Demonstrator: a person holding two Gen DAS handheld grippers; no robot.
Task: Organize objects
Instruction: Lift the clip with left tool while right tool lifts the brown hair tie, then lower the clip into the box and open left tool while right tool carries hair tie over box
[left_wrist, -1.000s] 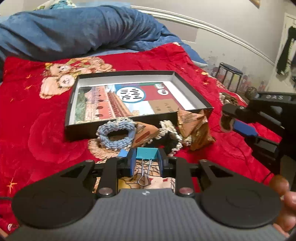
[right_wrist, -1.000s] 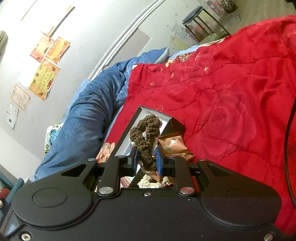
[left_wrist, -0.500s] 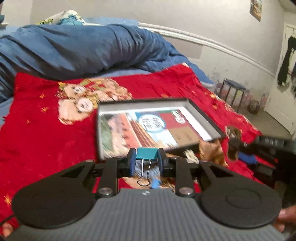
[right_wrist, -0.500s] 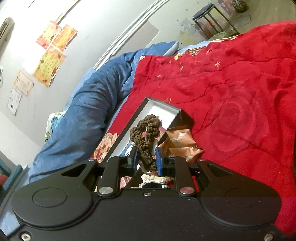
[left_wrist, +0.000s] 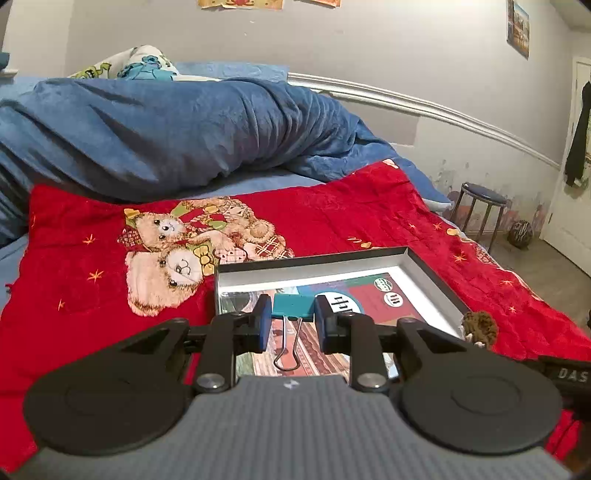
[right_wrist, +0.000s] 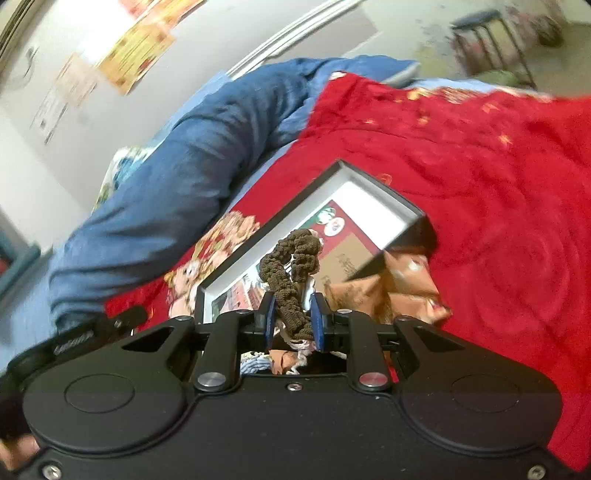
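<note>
My left gripper (left_wrist: 292, 320) is shut on a teal binder clip (left_wrist: 292, 307) and holds it above the near left part of the open black box (left_wrist: 436, 275), whose floor carries a printed picture. Its wire handles hang down. My right gripper (right_wrist: 293, 320) is shut on a dark brown knitted scrunchie (right_wrist: 291, 269) and holds it up over the box's (right_wrist: 384, 195) near edge. The scrunchie also shows at the right in the left wrist view (left_wrist: 480, 325). Brown snack packets (right_wrist: 406, 291) lie outside the box's near right corner.
The box lies on a red blanket (left_wrist: 92, 295) with a teddy-bear print, on a bed. A rolled blue duvet (left_wrist: 166, 125) lies behind it. A light blue scrunchie (right_wrist: 255, 363) and other small items sit under my right gripper. A stool (left_wrist: 482, 206) stands beside the bed.
My left gripper has risen and moved forward with the clip, from in front of the box to over it. My right gripper has moved closer to the box with the scrunchie.
</note>
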